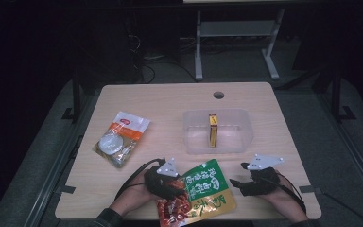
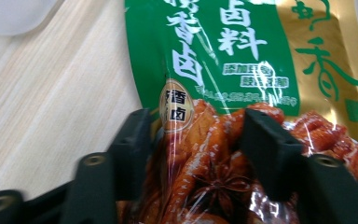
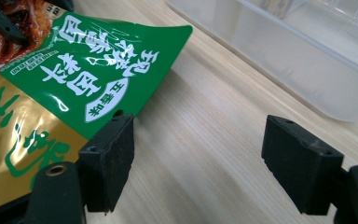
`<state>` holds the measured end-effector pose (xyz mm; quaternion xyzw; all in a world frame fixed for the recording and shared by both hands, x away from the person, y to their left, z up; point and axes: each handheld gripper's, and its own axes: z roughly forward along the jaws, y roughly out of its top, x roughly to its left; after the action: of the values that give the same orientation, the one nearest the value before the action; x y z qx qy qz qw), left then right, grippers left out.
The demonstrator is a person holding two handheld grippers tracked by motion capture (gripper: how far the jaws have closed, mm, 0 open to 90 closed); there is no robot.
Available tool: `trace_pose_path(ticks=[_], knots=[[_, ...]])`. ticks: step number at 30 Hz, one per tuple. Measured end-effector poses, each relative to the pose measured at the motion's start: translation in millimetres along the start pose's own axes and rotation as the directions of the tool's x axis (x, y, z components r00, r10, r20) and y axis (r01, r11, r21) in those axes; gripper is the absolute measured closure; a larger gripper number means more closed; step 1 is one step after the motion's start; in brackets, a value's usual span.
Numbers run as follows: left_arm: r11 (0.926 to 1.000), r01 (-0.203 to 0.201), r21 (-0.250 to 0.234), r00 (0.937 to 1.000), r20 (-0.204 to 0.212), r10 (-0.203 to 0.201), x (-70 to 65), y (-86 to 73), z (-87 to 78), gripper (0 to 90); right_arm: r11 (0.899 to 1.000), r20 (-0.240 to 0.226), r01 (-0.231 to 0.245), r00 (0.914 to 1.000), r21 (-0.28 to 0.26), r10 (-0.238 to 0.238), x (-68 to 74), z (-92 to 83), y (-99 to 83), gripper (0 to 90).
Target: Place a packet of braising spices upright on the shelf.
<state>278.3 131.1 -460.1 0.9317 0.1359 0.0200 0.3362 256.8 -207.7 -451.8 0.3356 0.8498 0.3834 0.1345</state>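
Light wood-grain rectangular desk (image 1: 170,101) carries everything; a round cable hole (image 1: 218,95) sits at its far edge, well ahead of both grippers.

Clear plastic rectangular bin (image 1: 218,131) stands ahead of the right gripper and slightly to its left. In the right gripper view its translucent wall (image 3: 307,60) crosses the upper right, near the gripper but not touching. Inside the bin, a narrow yellow-and-red carton (image 1: 212,129) lies along the bin's middle.

Flat green-and-gold foil pouch with white characters and a red food photo (image 1: 199,194) lies between the two grippers at the near edge of the desk, its red end toward the left gripper, its green end rising off the desk toward the bin.

White-and-orange plastic packet with a clear window showing pale round contents (image 1: 121,138) lies ahead of the left gripper and to its left, well apart from it.

Left gripper (image 1: 170,185): held in the person's left hand (image 1: 137,196), jaws on either side of the pouch's red end. In the left gripper view (image 2: 196,140) the pouch (image 2: 223,60) runs between the two black jaws and bunches up there; gripper clamped on the pouch.

Right gripper (image 1: 246,177): held in the right hand (image 1: 279,196), just right of the pouch. In the right gripper view (image 3: 198,149) the jaws stand wide apart over bare desk, holding nothing; the left jaw is just beside the pouch's green edge (image 3: 74,84), contact not resolvable.
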Motion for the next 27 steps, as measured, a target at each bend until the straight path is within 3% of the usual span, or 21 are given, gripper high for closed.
trace_pose_path(ticks=[3,8,10,13,17,20,24,27], knots=[[0.9992,-0.029,0.026,0.9995,-0.012,0.029,-2.5,2.7,-0.5,56.4,1.0,0.003,0.002,1.0,-0.002,-0.002,-0.4,-0.3,0.1,25.1],[0.999,0.002,0.044,0.9996,-0.027,-0.001,-4.2,6.5,-0.2,72.6,1.0,0.007,-0.006,1.0,-0.005,0.006,-1.4,-1.0,0.2,25.1],[0.998,-0.009,0.062,0.9996,-0.027,0.011,-3.5,8.0,-0.6,79.5,1.0,0.009,-0.01,0.9999,-0.005,0.01,-1.6,-1.2,0.3,25.1],[0.9981,0.011,0.061,0.9997,-0.022,-0.01,-2.5,8.3,-0.3,83.5,1.0,0.009,-0.01,0.9999,-0.005,0.01,-1.6,-1.2,0.2,25.1],[0.9978,0.063,0.018,0.998,0.0,-0.063,0.5,5.2,-0.6,87.4,1.0,0.011,-0.013,0.9998,-0.006,0.014,-2.2,-1.5,0.2,24.4],[0.9975,0.071,0.008,0.9974,0.014,-0.071,3.4,3.7,-3.0,88.7,1.0,0.019,-0.024,0.9995,-0.013,0.024,-3.1,-2.1,0.3,23.6],[0.9938,0.104,-0.038,0.9944,0.023,-0.104,6.3,1.3,-9.0,89.3,0.999,0.027,-0.033,0.9991,-0.03,0.034,-5.2,-4.8,0.7,23.6],[0.9858,0.134,-0.102,0.991,0.023,-0.132,9.1,0.1,-18.8,89.3,0.998,0.021,-0.051,0.9984,-0.043,0.052,-6.6,-6.4,0.9,23.7]])
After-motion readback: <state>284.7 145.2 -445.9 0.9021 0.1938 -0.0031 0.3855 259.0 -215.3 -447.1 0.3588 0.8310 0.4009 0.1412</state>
